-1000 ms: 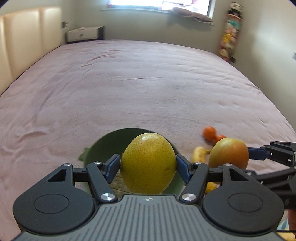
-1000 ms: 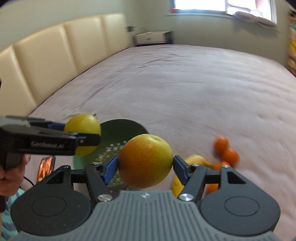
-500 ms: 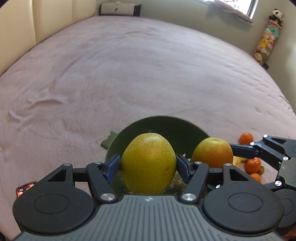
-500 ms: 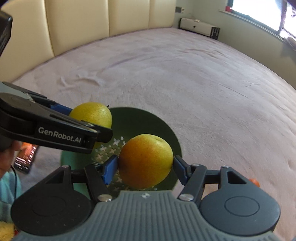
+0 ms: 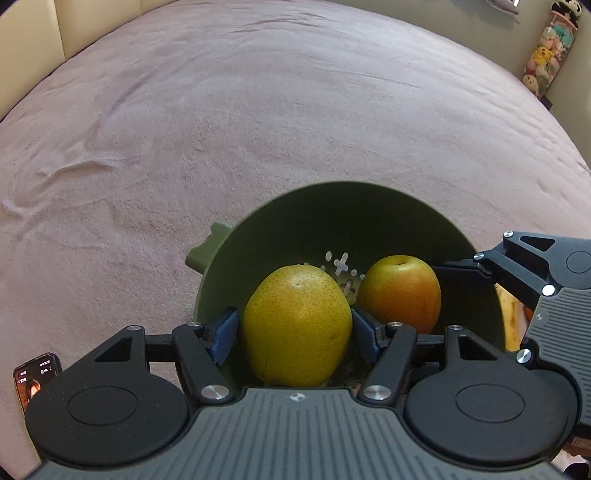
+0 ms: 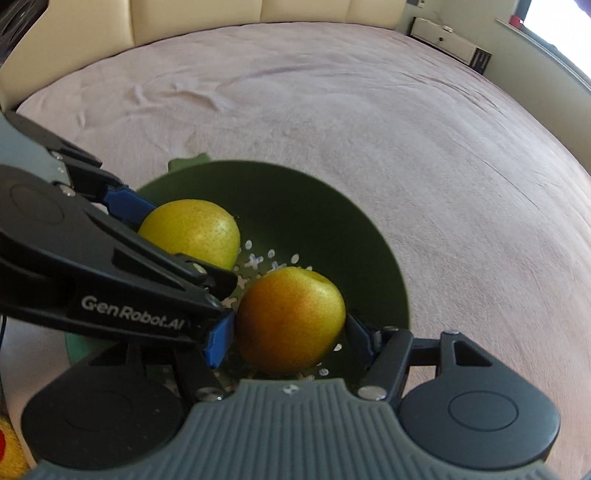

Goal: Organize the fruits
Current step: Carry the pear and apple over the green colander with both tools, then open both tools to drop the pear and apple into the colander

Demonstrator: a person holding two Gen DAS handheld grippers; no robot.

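My left gripper (image 5: 295, 328) is shut on a yellow-green pear (image 5: 297, 326) and holds it inside the dark green colander (image 5: 369, 206), near its left side. My right gripper (image 6: 288, 325) is shut on an orange-yellow pear (image 6: 290, 319) and holds it inside the same colander (image 6: 332, 206), to the right of the yellow-green pear (image 6: 190, 232). The orange-yellow pear also shows in the left wrist view (image 5: 400, 291), with the right gripper's body at the right edge. The two fruits hang side by side over the holes in the colander's bottom.
The colander stands on a pinkish bedspread (image 5: 258, 110). A banana (image 5: 511, 321) lies just right of the colander. A phone (image 5: 35, 376) lies at the bed's near left. A padded headboard (image 6: 295, 11) runs along the far side.
Both grippers have moved forward and down with their pears, from above the colander's near rim to inside the bowl. The oranges have slipped out of view.
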